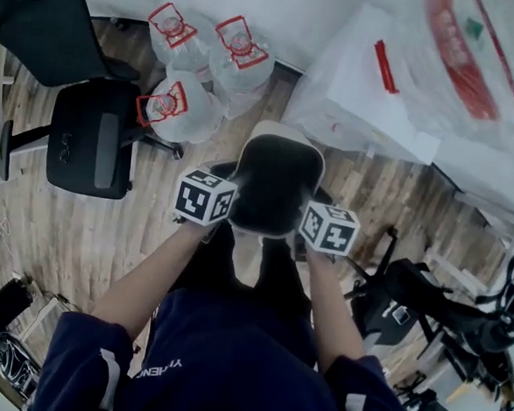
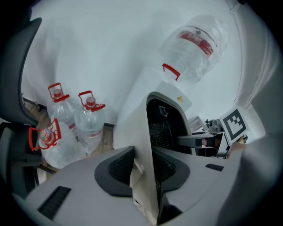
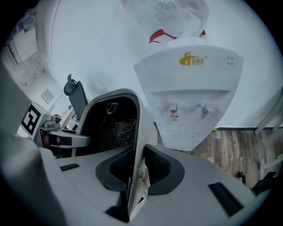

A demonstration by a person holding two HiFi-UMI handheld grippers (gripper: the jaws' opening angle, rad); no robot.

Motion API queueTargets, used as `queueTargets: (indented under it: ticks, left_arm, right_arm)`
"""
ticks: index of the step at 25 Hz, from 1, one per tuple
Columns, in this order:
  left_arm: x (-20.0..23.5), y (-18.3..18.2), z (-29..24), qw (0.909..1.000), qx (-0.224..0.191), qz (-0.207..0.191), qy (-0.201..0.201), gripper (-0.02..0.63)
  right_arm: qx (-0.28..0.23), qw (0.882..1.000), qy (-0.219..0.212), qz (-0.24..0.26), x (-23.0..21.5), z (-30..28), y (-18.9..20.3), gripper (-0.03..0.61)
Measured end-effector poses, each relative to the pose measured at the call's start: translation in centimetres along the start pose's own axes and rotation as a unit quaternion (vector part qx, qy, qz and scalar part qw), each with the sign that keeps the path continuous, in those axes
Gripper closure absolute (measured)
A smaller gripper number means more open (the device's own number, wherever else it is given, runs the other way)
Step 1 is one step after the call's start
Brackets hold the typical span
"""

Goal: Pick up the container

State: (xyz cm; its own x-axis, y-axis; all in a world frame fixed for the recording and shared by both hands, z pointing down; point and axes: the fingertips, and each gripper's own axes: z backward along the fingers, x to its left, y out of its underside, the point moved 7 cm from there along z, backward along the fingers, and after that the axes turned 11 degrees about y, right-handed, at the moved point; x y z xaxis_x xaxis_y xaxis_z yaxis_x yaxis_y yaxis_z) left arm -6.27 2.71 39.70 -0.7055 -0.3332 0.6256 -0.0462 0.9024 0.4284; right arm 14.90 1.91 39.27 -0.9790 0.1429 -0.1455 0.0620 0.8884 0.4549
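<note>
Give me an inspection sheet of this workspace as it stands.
Surface: wooden floor.
Job's things: container, dark inside and pale outside, held up in front of the person.
Clutter: three water jugs on the floor by the wall.
Grippers: left gripper clamped on one side wall of the container; right gripper clamped on the opposite wall.
Cables: nothing seen.
Surroundings: water dispenser with a bottle on top, black office chair.

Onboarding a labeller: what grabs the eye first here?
The container, dark inside, is held up at centre, the left gripper and right gripper each clamped on a side wall. Beyond it, three water bottles stand on the wood floor at left, a white water dispenser at right.
</note>
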Motion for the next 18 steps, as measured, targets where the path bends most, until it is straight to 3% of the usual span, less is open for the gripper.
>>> queueTargets:
  ticks: [8,18]
  left_arm:
    - [-5.2,-2.8,4.7,0.9997,-0.017,-0.019,0.005,0.494]
    - [-8.1,-3.3,6.8,0.9992,-0.029,-0.026,0.005,0.494]
  right_arm:
    - [-0.025,1.0,0.0,0.007,0.6,7.2,-3.1,0.509]
    - [-0.047,0.999,0.002,0.009,0.7,10.8,-3.6,0.509]
